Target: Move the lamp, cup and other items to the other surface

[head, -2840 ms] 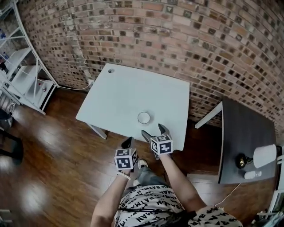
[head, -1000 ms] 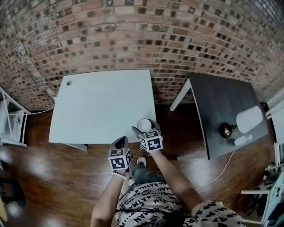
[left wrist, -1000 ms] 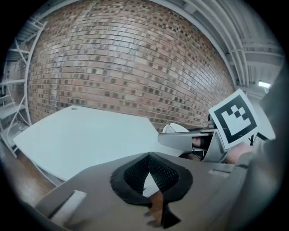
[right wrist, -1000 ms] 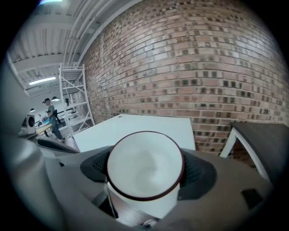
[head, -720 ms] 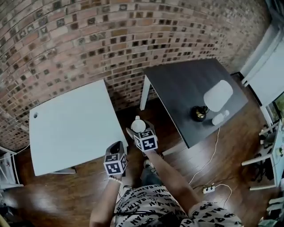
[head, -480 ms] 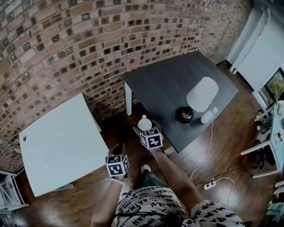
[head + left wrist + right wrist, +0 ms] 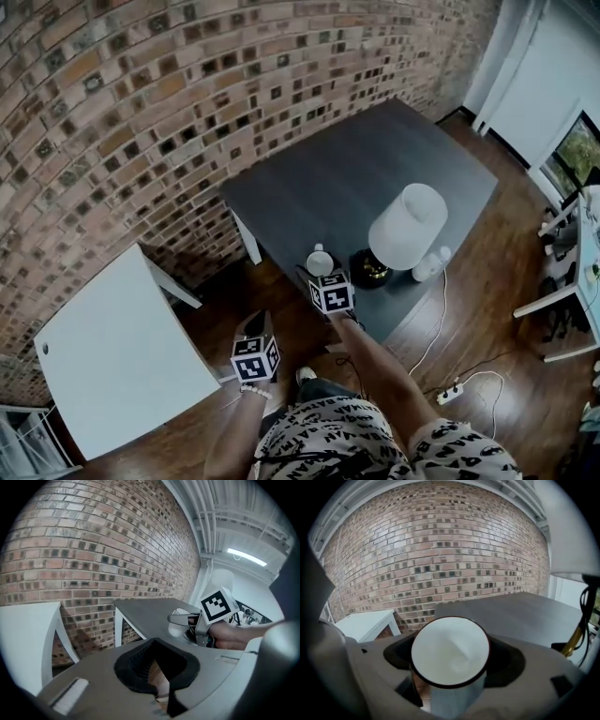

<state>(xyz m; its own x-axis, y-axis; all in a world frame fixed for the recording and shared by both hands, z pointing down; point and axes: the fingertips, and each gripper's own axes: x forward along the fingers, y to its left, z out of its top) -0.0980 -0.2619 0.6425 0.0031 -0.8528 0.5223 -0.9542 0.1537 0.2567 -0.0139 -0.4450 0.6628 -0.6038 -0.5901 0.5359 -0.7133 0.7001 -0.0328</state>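
A white cup [image 7: 319, 257] with a dark rim sits between the jaws of my right gripper [image 7: 322, 272], which is shut on it. It hangs over the near edge of the dark table [image 7: 347, 178], just left of the lamp. The lamp has a white shade [image 7: 408, 225] and a dark, brassy base [image 7: 371, 270]. In the right gripper view the cup [image 7: 450, 651] fills the jaws, with the dark table [image 7: 520, 611] beyond. My left gripper [image 7: 255, 325] is shut and holds nothing, low over the floor between both tables. From it I see the right gripper [image 7: 185, 619] and cup [image 7: 177, 629].
The white table [image 7: 112, 356] stands at the lower left. A small white object [image 7: 429, 264] lies on the dark table right of the lamp. A cord runs to a power strip [image 7: 452, 389] on the wooden floor. A brick wall backs both tables; white furniture [image 7: 572, 272] is at right.
My right gripper closed on the cup at the white table and carried it rightward to the dark table beside the lamp. The view swung right with it; the left gripper followed, still shut.
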